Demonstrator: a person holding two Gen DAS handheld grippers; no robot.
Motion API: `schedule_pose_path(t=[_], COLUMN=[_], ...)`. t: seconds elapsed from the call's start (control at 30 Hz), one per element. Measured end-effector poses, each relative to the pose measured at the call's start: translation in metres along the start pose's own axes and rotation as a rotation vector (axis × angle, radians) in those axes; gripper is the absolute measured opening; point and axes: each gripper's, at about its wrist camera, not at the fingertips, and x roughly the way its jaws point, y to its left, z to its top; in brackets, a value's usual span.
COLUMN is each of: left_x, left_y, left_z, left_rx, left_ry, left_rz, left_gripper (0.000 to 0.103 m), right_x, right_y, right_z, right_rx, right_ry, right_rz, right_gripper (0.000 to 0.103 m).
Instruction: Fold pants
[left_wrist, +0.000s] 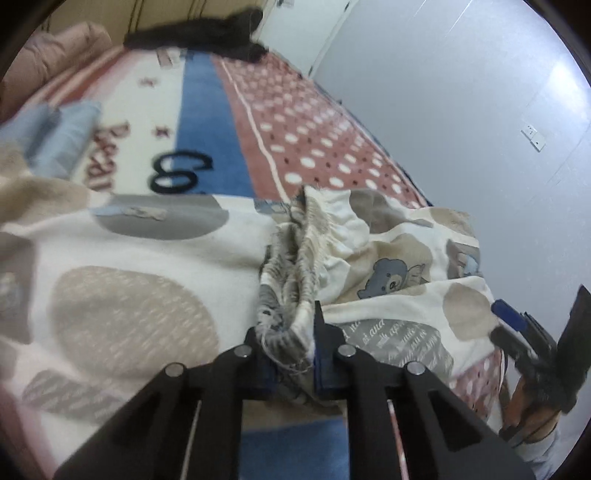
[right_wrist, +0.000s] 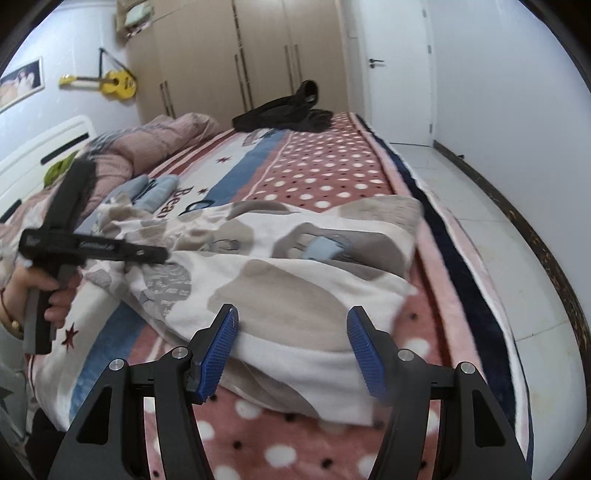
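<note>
Bedroom, polka-dot blanket (right_wrist: 332, 166) on bed: pants (right_wrist: 280, 280) lie doubled near the bed's edge, one fold apparently made, more left; left gripper (left_wrist: 291, 347) pinches the gathered waistband (left_wrist: 291, 266), right gripper (right_wrist: 291, 347) spread, empty, above the cloth.

The left claw (left_wrist: 293, 343) is clamped on the gathered waistband (left_wrist: 291, 266) of the pants (left_wrist: 147, 266), a bunch of ribbed cloth pinched between its two black fingers. The pants, cream with beige and grey ovals and a small bear print (left_wrist: 391, 280), lie spread on the bed (left_wrist: 314, 125). Beyond the waistband the bedcover shows a blue stripe and pink with white dots. A dark garment (left_wrist: 207, 37) lies at the bed's far end. Right of the waistband, at the bed's edge, the right claw (left_wrist: 517, 325) shows, blurred.
</note>
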Motion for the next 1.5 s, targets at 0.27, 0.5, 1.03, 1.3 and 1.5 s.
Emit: schedule_pose_path(t=[0.27, 0.5, 1.03, 1.3, 1.5], left_x=[-0.016, -0.020, 0.028, 0.014, -0.016], left_y=[0.012, 0.019, 0.035, 0.042, 0.031], left_z=[-0.045, 0.000, 0.053, 0.034, 0.010], left_rx=[0.042, 0.052, -0.144, -0.097, 0.013], left_ry=[-0.023, -0.055, -0.074, -0.046, -0.035], left_rz=[0.138, 0.156, 0.107, 0.206, 0.118], left_gripper=[0.026, 0.076, 0.012, 0.036, 0.042], right_x=[0.006, 0.029, 0.040, 0.032, -0.001], right_y=[-0.018, -0.025, -0.023, -0.018, -0.002], right_z=[-0.004, -0.017, -0.036, -0.030, -0.003], right_rx=[0.054, 0.109, 0.118, 0.096, 0.017], right_ry=[0.033, 0.082, 0.070, 0.074, -0.048], right_rz=[-0.008, 0.014, 0.024, 0.010, 0.024], right_gripper=[0.058, 0.058, 0.059, 0.059, 0.058])
